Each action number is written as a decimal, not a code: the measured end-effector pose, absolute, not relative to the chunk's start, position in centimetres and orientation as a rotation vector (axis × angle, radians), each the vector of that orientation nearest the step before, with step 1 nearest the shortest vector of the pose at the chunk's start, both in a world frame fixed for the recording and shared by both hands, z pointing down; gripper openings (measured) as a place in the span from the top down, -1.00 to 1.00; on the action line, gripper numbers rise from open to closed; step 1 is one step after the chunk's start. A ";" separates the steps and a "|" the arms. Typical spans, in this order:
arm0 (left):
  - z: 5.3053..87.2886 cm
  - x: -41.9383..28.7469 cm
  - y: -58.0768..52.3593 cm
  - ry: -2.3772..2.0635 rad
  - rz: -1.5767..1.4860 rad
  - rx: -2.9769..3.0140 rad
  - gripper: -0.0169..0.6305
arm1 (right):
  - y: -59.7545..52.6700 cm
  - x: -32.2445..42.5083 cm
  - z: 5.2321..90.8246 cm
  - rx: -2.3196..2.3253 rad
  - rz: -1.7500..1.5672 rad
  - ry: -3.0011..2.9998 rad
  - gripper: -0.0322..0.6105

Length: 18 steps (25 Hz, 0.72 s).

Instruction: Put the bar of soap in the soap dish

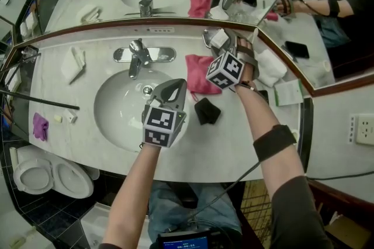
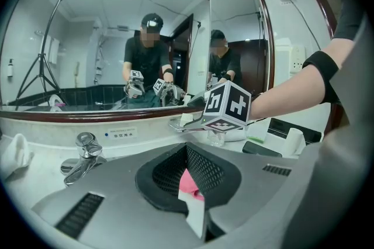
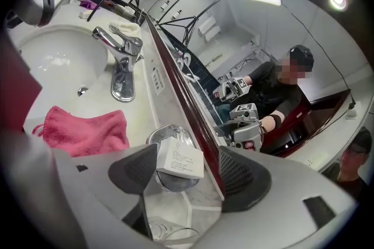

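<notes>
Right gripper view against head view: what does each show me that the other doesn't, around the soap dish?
Only the right gripper view: the right gripper has its jaws apart on either side of the boxed soap, which lies on the metal soap dish. A glass stands nearer the camera.
Only the head view: a black object beside the basin, and the toilet.
Both: soap and dish (partly hidden in the head view), pink cloth, faucet, basin.

The pale stone table (image 1: 225,145), with a basin sunk in it, carries a pink cloth (image 1: 197,75), a small black object (image 1: 207,111), a metal soap dish (image 1: 206,37), a folded white towel (image 1: 73,64) and a purple cloth (image 1: 40,125).
</notes>
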<state>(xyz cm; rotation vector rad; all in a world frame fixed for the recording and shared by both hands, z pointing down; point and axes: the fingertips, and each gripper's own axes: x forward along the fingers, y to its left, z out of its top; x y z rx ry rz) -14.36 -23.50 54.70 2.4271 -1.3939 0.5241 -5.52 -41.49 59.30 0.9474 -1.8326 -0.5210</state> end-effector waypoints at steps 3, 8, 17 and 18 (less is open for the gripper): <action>54.5 -14.4 -23.5 -1.393 0.519 2.425 0.95 | -41.3 -5.6 59.2 0.943 -0.524 -1.831 -0.20; 54.2 -14.3 -23.4 -1.391 0.523 2.418 0.95 | -40.4 -5.9 58.4 0.973 -0.453 -1.893 -0.07; 50.5 -14.1 -21.5 -1.366 0.550 2.431 0.95 | -36.1 -3.5 49.7 1.394 0.183 -2.259 0.84; 50.0 -14.1 -21.2 -1.361 0.553 2.437 0.95 | -35.4 -2.8 49.2 1.433 0.283 -2.292 0.84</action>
